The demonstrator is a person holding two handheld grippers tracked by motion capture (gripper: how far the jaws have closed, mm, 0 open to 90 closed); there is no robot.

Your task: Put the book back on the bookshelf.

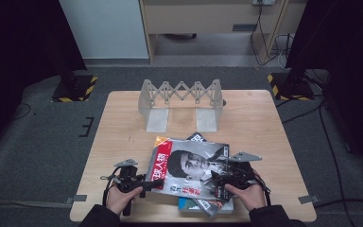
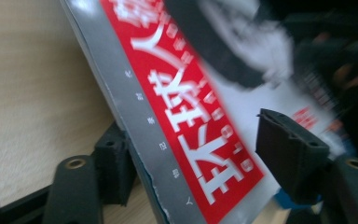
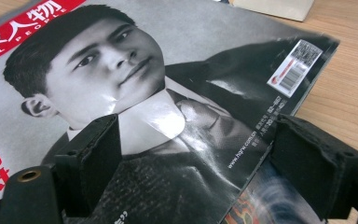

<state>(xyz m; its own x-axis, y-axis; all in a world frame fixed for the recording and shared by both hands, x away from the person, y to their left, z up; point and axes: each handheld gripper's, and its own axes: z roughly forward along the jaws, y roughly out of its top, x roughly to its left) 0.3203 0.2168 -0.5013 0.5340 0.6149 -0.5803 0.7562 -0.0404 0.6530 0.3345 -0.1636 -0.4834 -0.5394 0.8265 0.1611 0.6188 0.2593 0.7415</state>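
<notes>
The magazine (image 1: 189, 168) with the red title block and a black-and-white portrait on its cover lies on top of a loose pile of other magazines (image 1: 208, 207) at the near edge of the wooden surface (image 1: 123, 123), well in front of the grey folding rack (image 1: 182, 101) that stands at the far side.

The left gripper (image 1: 146, 185) sits at the magazine's near-left corner. In the left gripper view its jaws stand wide apart, one below the spine edge of the magazine (image 2: 177, 121) and the other above the red cover, so the lifted corner runs between them. The lower jaw looks to be touching the edge, the upper one is clear of the cover; the jaws are released, not clamped.

The right gripper (image 1: 224, 182) rests over the magazine's near-right part. In the right gripper view its jaws are also spread wide, straddling the lower right corner of the cover (image 3: 168, 116), with the barcode label beyond the right jaw and another glossy magazine (image 3: 265, 205) showing underneath. Nothing is pinched between them.

Both of the person's hands come in from the near edge of the surface, the left hand (image 1: 119, 198) gripping its handle beside the magazine, the right hand (image 1: 248, 195) holding its gripper above the pile, forearms roughly parallel.
</notes>
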